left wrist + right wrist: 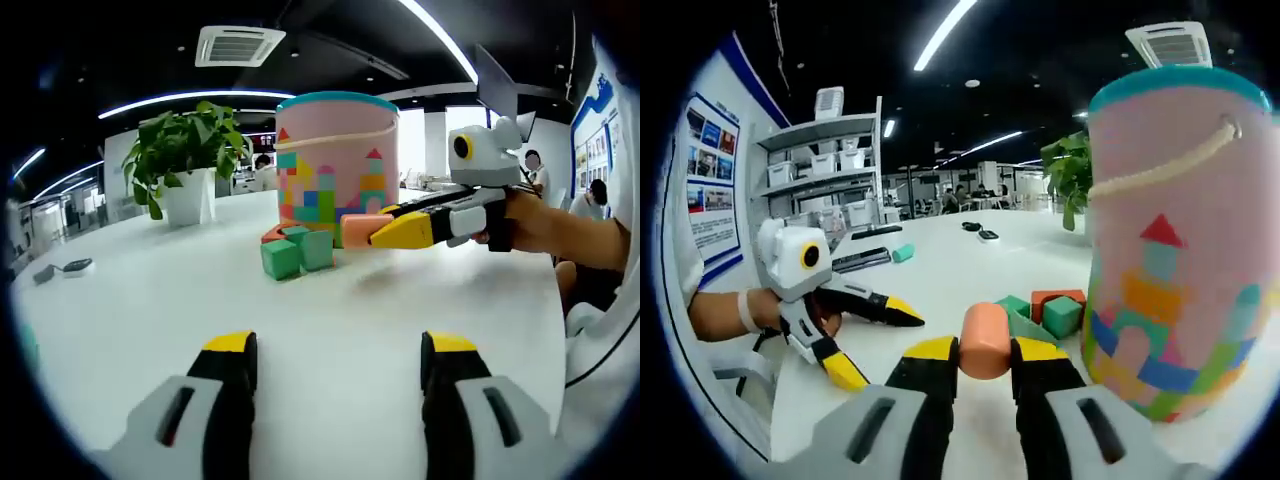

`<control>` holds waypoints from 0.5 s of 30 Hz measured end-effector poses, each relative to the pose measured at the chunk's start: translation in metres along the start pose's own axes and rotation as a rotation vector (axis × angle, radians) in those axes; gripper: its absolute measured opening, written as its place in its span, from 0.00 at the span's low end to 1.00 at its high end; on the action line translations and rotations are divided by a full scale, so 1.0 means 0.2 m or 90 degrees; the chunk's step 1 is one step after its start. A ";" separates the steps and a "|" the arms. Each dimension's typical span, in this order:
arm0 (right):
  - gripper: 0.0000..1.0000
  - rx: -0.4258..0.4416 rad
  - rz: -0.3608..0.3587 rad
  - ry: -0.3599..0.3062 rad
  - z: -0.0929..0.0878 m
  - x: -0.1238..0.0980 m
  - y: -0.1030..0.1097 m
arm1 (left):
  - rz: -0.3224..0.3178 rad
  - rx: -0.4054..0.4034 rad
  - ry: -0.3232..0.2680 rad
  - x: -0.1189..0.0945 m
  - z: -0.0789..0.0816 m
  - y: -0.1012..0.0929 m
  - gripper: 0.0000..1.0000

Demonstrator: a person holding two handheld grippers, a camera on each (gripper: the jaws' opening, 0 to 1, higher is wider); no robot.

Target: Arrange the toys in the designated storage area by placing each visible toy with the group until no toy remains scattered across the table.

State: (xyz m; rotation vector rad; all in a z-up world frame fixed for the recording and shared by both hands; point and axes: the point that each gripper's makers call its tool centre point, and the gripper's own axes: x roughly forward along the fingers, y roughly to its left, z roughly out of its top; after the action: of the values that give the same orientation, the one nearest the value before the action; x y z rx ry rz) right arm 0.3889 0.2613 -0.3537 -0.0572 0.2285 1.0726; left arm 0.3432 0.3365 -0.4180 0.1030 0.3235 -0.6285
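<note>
We find the right gripper (985, 368) clamped across the sides of an orange block (986, 338), carried just beside the green blocks (298, 251) grouped at the foot of the pink bucket (337, 155). The left gripper (338, 362) hangs above the white table (150, 310), jaws wide and holding nothing. We judge the block light, rigid and smooth-faced, so the 2 jaws should stay square on opposite sides near mid-length.
</note>
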 end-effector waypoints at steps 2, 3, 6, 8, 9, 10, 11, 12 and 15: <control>0.20 0.002 -0.002 -0.012 0.06 -0.04 -0.01 | 0.000 0.001 0.000 0.00 0.00 0.00 0.68; 0.20 0.005 -0.004 -0.025 0.10 -0.07 -0.02 | 0.000 0.001 0.000 0.00 0.00 0.00 0.68; 0.20 0.023 -0.019 -0.051 0.22 -0.15 -0.06 | 0.000 0.001 0.000 0.00 0.00 0.00 0.68; 0.20 0.029 -0.022 -0.073 0.30 -0.19 -0.08 | 0.000 0.002 -0.001 0.00 0.00 0.00 0.68; 0.20 0.029 -0.023 -0.079 0.32 -0.21 -0.09 | 0.000 0.002 -0.001 0.00 0.00 0.00 0.68; 0.20 0.023 -0.030 -0.094 0.37 -0.23 -0.10 | 0.000 0.003 -0.001 0.00 0.00 0.00 0.68; 0.20 0.016 -0.036 -0.107 0.42 -0.25 -0.12 | 0.000 0.003 -0.001 0.00 0.00 0.00 0.68; 0.20 0.018 -0.037 -0.113 0.44 -0.27 -0.13 | 0.000 0.003 -0.001 0.00 0.00 0.00 0.68; 0.20 0.012 -0.051 -0.142 0.55 -0.33 -0.19 | 0.001 0.004 -0.001 0.00 0.00 0.00 0.68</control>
State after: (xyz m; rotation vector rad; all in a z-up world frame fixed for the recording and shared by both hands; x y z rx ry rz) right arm 0.4093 0.2024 -0.2353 0.0691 0.0343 0.9886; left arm 0.3428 0.3364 -0.4181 0.1085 0.3195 -0.6283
